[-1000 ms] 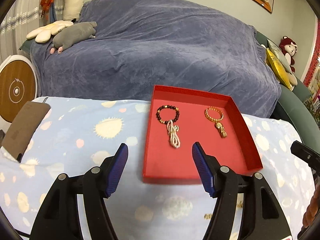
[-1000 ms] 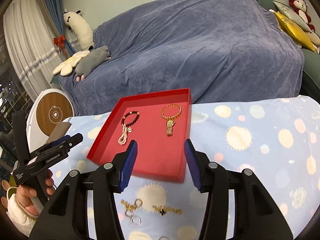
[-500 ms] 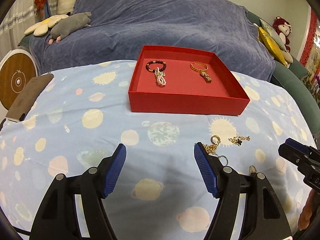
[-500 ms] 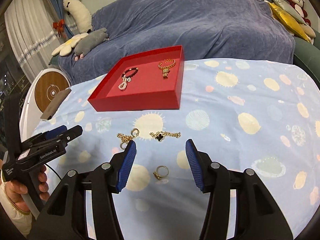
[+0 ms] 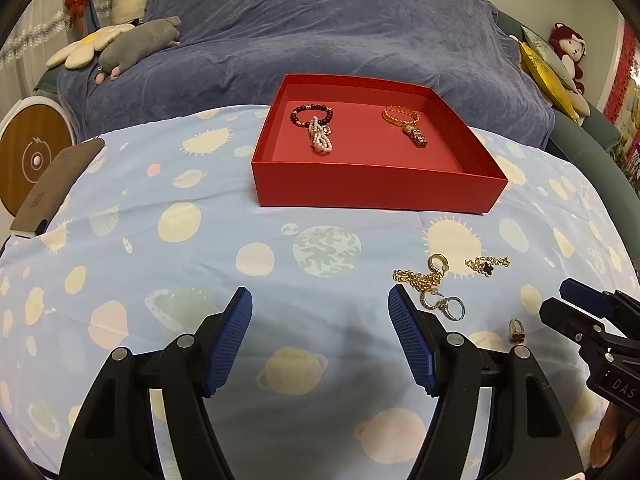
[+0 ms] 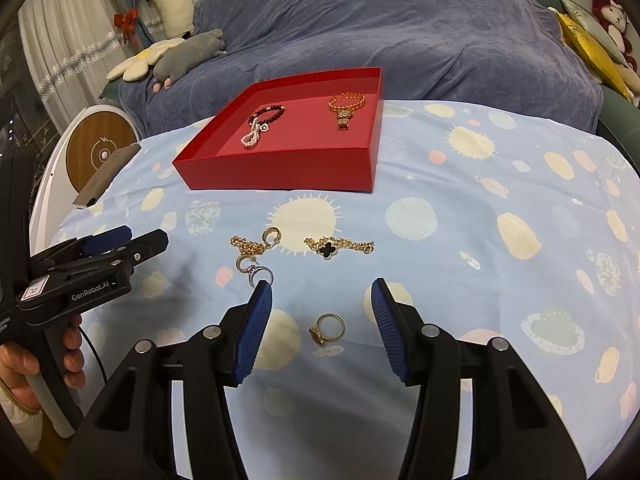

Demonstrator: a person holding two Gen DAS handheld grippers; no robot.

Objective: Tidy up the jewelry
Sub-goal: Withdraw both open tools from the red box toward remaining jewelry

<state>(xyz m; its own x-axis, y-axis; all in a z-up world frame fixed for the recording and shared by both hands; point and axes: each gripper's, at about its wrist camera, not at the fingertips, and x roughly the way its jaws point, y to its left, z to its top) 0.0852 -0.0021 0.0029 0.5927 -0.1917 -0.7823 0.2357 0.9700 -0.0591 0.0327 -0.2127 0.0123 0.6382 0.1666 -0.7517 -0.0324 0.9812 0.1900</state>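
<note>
A red tray (image 5: 376, 196) (image 6: 280, 178) on the blue patterned cloth holds a dark bead bracelet with pearls (image 5: 314, 126) (image 6: 262, 124) and a gold bracelet (image 5: 404, 122) (image 6: 346, 110). Loose on the cloth in front lie a gold chain with earrings and a silver ring (image 5: 434, 286) (image 6: 254, 252), a clover bracelet (image 5: 486, 265) (image 6: 338, 246) and a gold ring (image 6: 328, 328) (image 5: 516, 327). My left gripper (image 5: 320, 336) is open over bare cloth, left of the chain. My right gripper (image 6: 322, 320) is open, the gold ring lying between its fingers without touching them.
A sofa under a blue-grey cover (image 5: 340, 32) stands behind the table, with plush toys (image 5: 136, 40) on its left. A brown flat object (image 5: 52, 188) lies at the cloth's left edge, beside a round wooden-faced device (image 5: 28, 152). A person's hand (image 6: 24, 364) holds the left gripper.
Both grippers have pulled back from over the red tray and sunk toward the cloth. The loose jewelry has come into view, and the gold ring now lies between the right fingers.
</note>
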